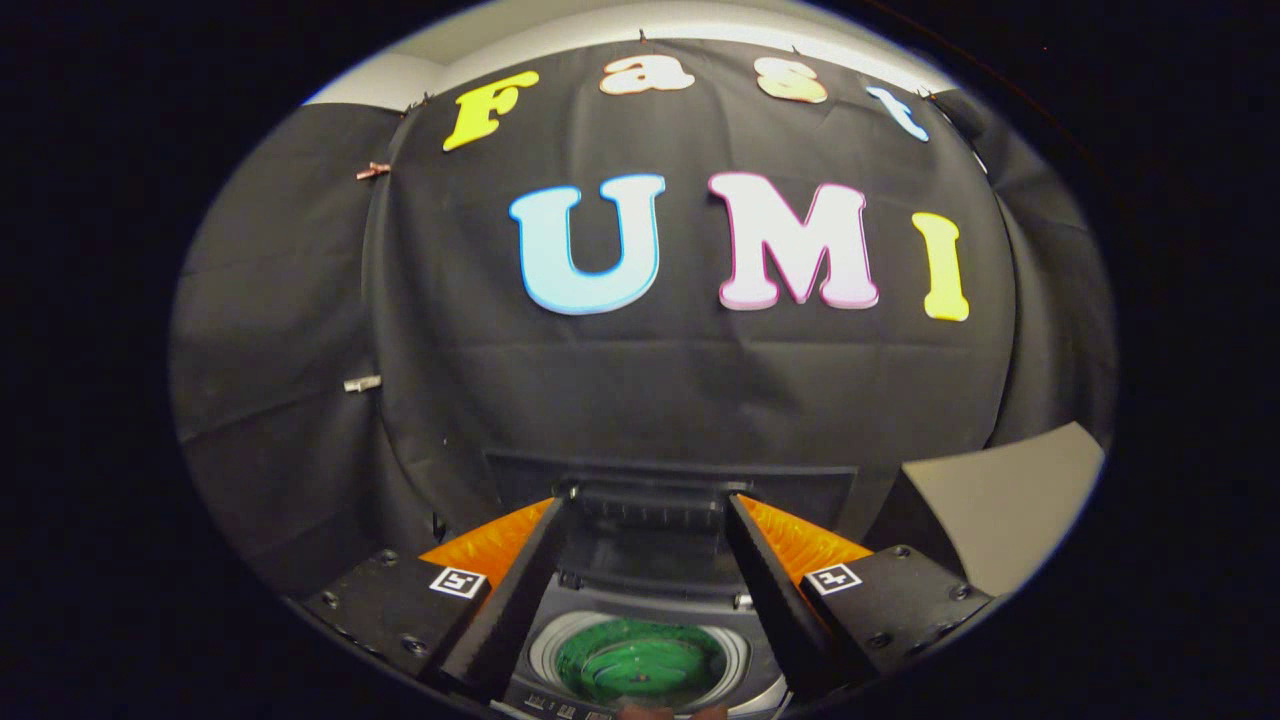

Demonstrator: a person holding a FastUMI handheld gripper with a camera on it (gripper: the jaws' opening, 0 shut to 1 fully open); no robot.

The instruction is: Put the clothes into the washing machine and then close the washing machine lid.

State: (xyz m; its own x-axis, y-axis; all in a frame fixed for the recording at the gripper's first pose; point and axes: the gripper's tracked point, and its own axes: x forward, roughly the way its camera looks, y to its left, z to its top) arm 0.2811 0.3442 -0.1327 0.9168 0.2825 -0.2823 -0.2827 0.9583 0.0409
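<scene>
The gripper [650, 520] has its fingers spread apart, grasping nothing. Between them, toward 6 o'clock, sits the washing machine [640, 660] with its round drum open and green clothes [640, 662] lying inside. Its lid [655, 515] stands raised at 12 o'clock just ahead of the fingertips. A pale table surface [1010, 505] lies at 3 o'clock.

The washer [640, 640] sits low between the spread fingers of the tongs [648, 500], its lid [650, 515] raised at the far side. Clothes [640, 662] lie in its drum. The cloth wall [690, 380] stands behind; a tabletop [1010, 500] lies to the right.
</scene>
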